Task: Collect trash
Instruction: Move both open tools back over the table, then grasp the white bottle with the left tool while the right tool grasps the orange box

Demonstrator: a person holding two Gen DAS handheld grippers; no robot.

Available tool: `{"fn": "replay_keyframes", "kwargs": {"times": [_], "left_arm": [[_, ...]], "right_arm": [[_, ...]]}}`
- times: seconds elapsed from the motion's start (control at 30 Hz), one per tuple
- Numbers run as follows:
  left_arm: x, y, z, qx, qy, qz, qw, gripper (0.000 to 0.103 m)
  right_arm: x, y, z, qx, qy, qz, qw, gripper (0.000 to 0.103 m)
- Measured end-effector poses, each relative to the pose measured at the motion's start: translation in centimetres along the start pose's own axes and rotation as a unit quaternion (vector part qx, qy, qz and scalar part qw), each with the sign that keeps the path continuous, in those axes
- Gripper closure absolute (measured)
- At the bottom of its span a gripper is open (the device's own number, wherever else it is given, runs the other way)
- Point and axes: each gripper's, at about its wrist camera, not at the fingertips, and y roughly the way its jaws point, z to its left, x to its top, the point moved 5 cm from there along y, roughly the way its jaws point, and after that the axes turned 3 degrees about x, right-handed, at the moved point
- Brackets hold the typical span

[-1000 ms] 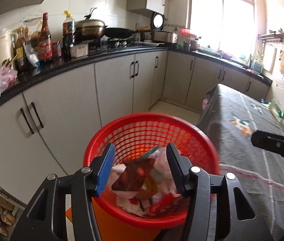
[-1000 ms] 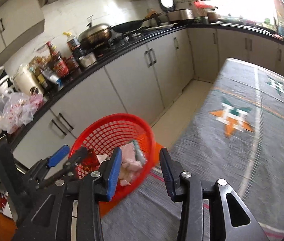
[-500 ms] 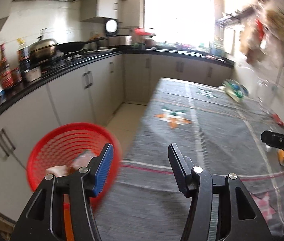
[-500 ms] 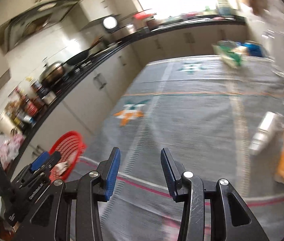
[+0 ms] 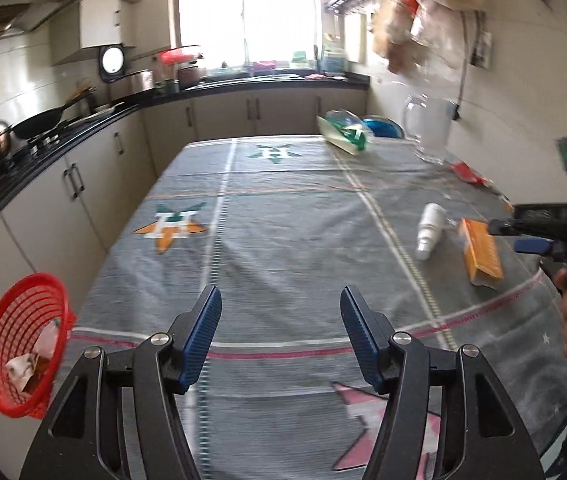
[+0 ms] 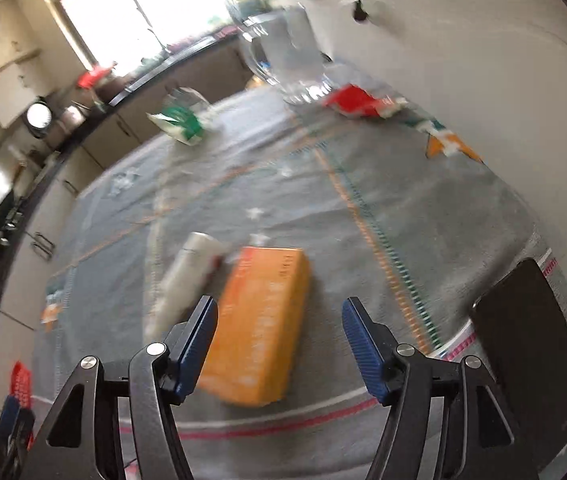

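My left gripper [image 5: 279,300] hangs over the grey tablecloth [image 5: 283,216], its jaws opening with nothing between them. The red basket [image 5: 23,344], holding crumpled wrappers, stands off the table's left edge. My right gripper [image 6: 279,312] is over an orange box [image 6: 261,328], which lies below the gap between its fingers, and its jaws are opening and clear of the box. A white bottle [image 6: 187,276] lies just left of the box. In the left wrist view the right gripper [image 5: 511,236] reaches in from the right beside the orange box [image 5: 479,252] and the bottle [image 5: 429,232].
Farther back on the table lie a red wrapper [image 6: 353,100] and a green-and-white bag [image 6: 179,120], beside a glass pitcher [image 6: 287,52]. A flat black object [image 6: 531,360] lies at the right edge. Cabinets and a black counter [image 5: 83,136] run along the left.
Both grippers have swung away from the red basket to over the table. A wrapper seen between the left fingers earlier is gone. The right jaws stand wider, now above the orange box.
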Motion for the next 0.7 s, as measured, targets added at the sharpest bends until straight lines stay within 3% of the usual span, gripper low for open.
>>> {"fn": "replay_keyframes", "kwargs": {"times": [0.13, 0.4, 0.5, 0.7], "left_arm": [[0.0, 0.3, -0.9, -0.004, 0.016, 0.004, 0.9999, 0.041], [1.9, 2.1, -2.8, -0.022, 0.035, 0.025, 0.9988, 0.037], [3.0, 3.1, -4.5, -0.037, 0.042, 0.036, 0.9978, 0.036], [4.7, 6.4, -10.1, -0.082, 0.073, 0.067, 0.9916, 0.031]], "right_arm": [[-0.2, 1.6, 0.5, 0.002, -0.002, 0.019, 1.000, 0.034], [-1.3, 3.7, 3.2, -0.033, -0.073, 0.033, 0.996, 0.034], [-1.4, 3.6, 2.7, -0.034, -0.081, 0.028, 0.996, 0.046], [-0.8, 1.3, -0.1, 0.019, -0.043, 0.002, 0.999, 0.049]]}}
